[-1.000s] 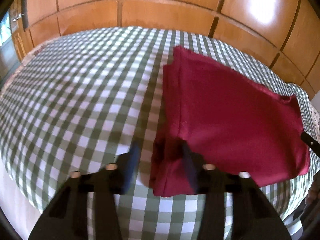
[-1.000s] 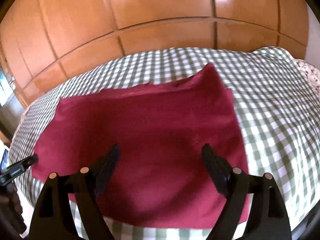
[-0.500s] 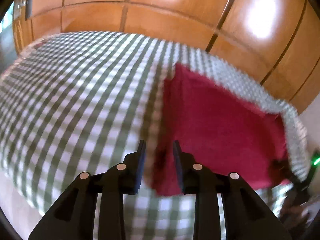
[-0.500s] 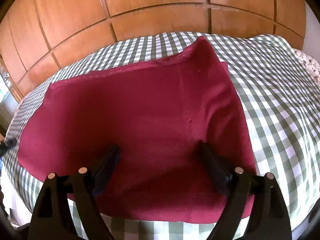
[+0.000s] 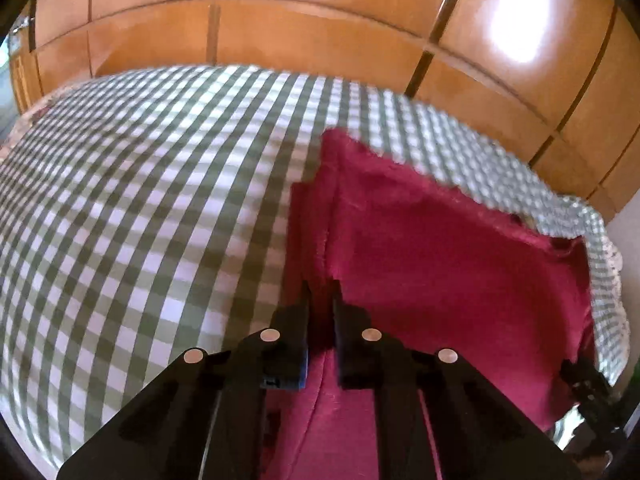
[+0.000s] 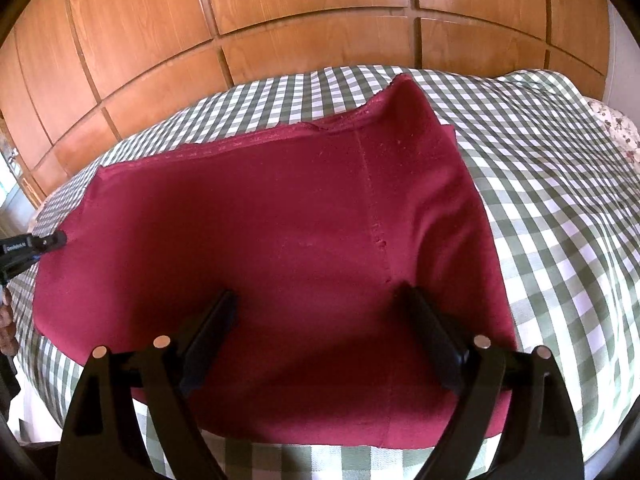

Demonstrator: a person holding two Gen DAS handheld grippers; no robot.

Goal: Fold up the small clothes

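- Nearest my left camera, the left gripper (image 5: 320, 300) has its fingers drawn close together with a strip of the red garment (image 5: 440, 264) between them; I read that as clamped on the garment's near left edge, though motion blur softens the contact.
- From the right camera, the right gripper (image 6: 320, 312) has its fingers spread wide, poised over the garment's near portion (image 6: 280, 248); I cannot tell whether the tips touch the fabric.
- The garment lies spread flat on the checked bedspread (image 6: 560, 208), its near hem just ahead of the right gripper and its far hem towards the wooden panelling (image 6: 280, 40).
- At the garment's left edge in the right view, the left gripper's tip (image 6: 52, 240) meets the cloth.
- Beyond the bed, the wooden panelling fills the background (image 5: 280, 40).
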